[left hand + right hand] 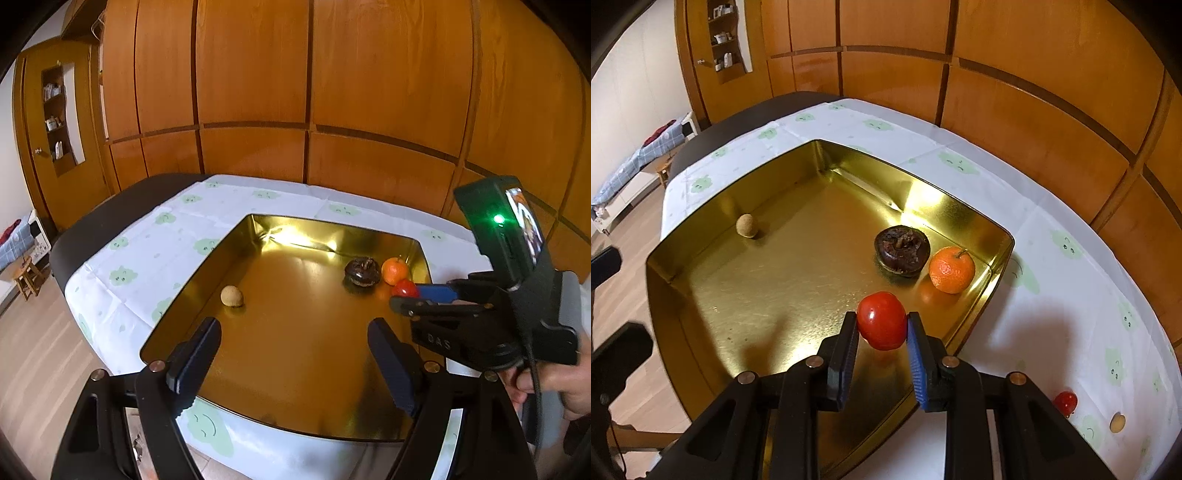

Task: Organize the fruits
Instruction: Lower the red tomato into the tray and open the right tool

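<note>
Fruits lie in a gold tray (975, 314) on the bench: the right gripper (882, 328) has its fingers clamped on a red tomato (881, 319) above the tray floor, with an orange (951, 269) and a dark fruit (901, 249) just beyond them. The left gripper (293, 332) has its fingers apart with nothing between them, a small tan fruit (232, 296) ahead to their left.

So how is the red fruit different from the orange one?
The red fruit is smooth and shiny; the orange fruit has a dull, dimpled skin and a little stem. The red fruit is pinched between the fingers of the right gripper above the gold tray; the orange fruit sits on the tray floor, near its corner. Both are round.
</note>
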Demonstrator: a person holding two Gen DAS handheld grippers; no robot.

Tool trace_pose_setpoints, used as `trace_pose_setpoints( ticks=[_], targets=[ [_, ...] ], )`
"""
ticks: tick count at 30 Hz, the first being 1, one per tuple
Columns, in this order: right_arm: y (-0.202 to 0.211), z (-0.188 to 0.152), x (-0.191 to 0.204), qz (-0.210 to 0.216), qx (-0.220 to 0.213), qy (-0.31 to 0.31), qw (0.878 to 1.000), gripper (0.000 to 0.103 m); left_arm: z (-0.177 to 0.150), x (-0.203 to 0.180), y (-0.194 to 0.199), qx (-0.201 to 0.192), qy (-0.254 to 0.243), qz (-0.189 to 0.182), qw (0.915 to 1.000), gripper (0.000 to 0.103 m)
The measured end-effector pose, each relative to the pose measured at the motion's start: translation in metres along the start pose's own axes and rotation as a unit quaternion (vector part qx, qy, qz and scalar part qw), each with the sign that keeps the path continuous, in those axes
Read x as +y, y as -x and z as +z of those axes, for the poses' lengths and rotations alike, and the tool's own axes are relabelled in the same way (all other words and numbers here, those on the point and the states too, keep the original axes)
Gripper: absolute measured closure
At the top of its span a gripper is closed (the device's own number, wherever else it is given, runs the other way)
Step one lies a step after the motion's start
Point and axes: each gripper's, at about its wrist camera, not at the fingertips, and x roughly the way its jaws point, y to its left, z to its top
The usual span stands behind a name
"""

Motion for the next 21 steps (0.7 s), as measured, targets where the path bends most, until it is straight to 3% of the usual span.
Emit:
trace_pose_setpoints(
  ticks=[9, 21],
  targets=[
    [-0.006, -0.004, -0.008, -0.001, -0.001, -0.030, 1.000, 0.077, -0.004, 0.001, -0.003, 0.007, 0.008, 0.001, 0.9999, 0.021],
    [0.036, -0.019, -0.036, 0.016, -0.050, -0.085, 0.995, 0.072, -0.006, 0.000, 0.003, 0.005, 0.000, -0.001, 1.0000, 0.021]
  ],
)
